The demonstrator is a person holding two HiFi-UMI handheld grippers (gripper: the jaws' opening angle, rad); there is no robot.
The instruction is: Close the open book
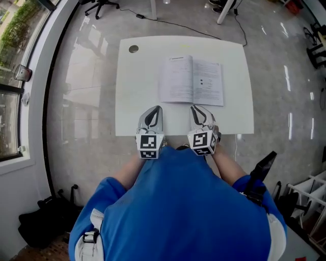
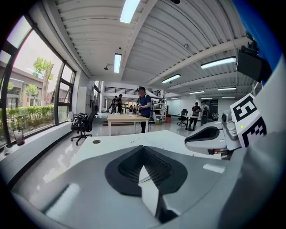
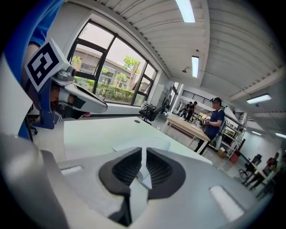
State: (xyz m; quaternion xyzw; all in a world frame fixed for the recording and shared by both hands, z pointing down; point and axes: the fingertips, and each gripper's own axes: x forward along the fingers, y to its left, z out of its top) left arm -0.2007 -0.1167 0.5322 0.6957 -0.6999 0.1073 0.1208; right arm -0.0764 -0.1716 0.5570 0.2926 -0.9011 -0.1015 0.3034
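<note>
The open book (image 1: 191, 80) lies flat with printed pages up on the far middle of the white table (image 1: 137, 76). Both grippers hover side by side over the table's near edge, pointing at the book and a short way from it. My left gripper (image 1: 154, 111) has its fingertips meeting and holds nothing. In my right gripper (image 1: 198, 111) a thin slit shows between the pads, with nothing in it. In the left gripper view the closed jaws (image 2: 143, 152) fill the foreground. In the right gripper view the book's near edge (image 3: 147, 142) shows just beyond the jaws (image 3: 143, 153).
A round cable hole (image 1: 133, 49) sits in the table's far left corner. An office chair (image 1: 102, 6) and floor cables lie beyond the table. A black bag (image 1: 43, 222) rests on the floor at the near left. People stand by another table (image 2: 143, 105) far off.
</note>
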